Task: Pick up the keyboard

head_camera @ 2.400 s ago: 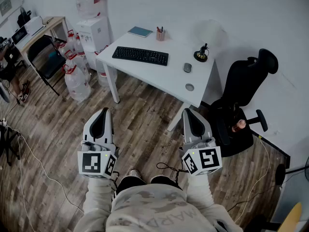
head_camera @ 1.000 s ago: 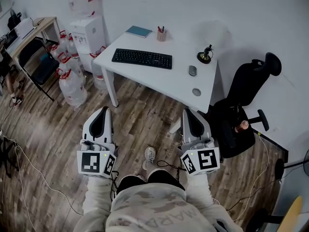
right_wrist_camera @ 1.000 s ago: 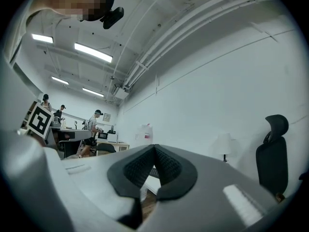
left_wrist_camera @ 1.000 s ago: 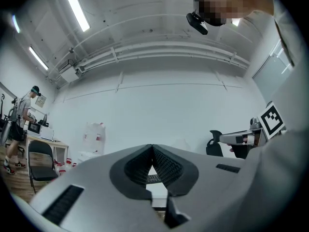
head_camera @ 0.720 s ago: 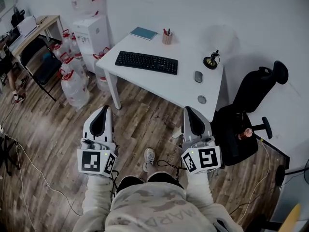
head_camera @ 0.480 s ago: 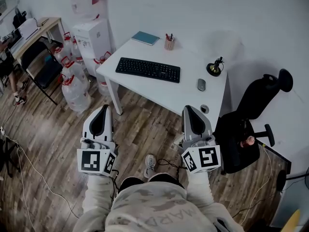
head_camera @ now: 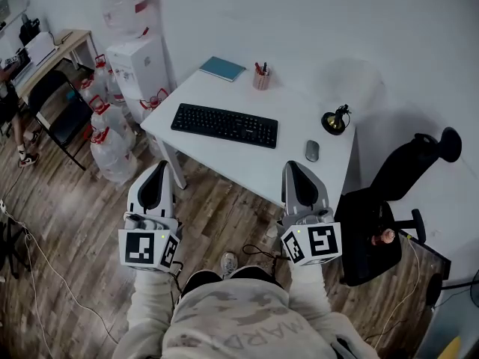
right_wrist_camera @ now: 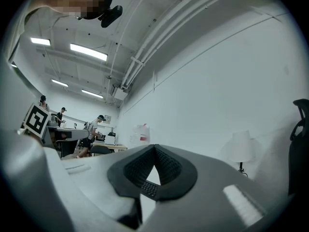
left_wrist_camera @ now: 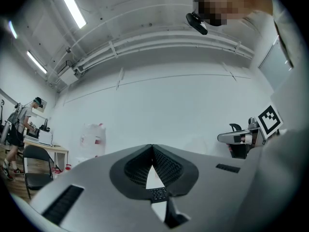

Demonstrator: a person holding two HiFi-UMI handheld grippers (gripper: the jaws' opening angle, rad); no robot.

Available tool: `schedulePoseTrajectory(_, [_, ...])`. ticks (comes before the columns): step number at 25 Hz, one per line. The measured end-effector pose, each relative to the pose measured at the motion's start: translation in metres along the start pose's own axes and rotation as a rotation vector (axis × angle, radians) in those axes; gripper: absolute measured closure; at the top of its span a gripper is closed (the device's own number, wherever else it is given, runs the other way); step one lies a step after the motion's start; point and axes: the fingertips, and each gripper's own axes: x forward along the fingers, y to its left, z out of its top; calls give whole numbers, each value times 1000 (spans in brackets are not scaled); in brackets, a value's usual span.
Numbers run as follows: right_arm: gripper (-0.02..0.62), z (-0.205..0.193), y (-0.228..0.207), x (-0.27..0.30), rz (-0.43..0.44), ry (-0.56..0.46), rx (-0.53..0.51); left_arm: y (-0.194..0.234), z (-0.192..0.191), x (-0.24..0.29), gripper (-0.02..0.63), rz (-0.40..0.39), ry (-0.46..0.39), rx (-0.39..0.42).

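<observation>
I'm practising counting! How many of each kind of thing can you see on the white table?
Keyboard: 1
Mouse: 1
Blue notebook: 1
Pen cup: 1
Lamp: 1
Total: 5

1. A wood-plank floor (head_camera: 75, 200) lies beneath the left tongs (head_camera: 160, 167) and the right tongs (head_camera: 291, 166).
2. A white worktop (head_camera: 296, 111) stands ahead of both tongs, against a plain white wall (head_camera: 314, 13).
3. A black office chair (head_camera: 370, 223) sits right of the right tongs.
4. A water dispenser (head_camera: 138, 58) and water bottles (head_camera: 112, 137) stand ahead-left of the left tongs.
</observation>
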Motion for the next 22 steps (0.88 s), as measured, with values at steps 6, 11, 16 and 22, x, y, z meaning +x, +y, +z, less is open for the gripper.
schedulePoseTrajectory(6, [586,-7,-29,35,15,-9,9,0,-7,43,600,13,-8,1])
schedulePoseTrajectory(11, [586,-14,-40,53,33,-6,12,1,-16,61,600,21,-1,-4])
schedulePoseTrajectory(16, [586,-25,-46,62,34,6,32,5,-26,69,600,30,18,-9])
schedulePoseTrajectory(22, [586,-36,-48,74,17,28,37,16,-37,85,600,18,40,-16])
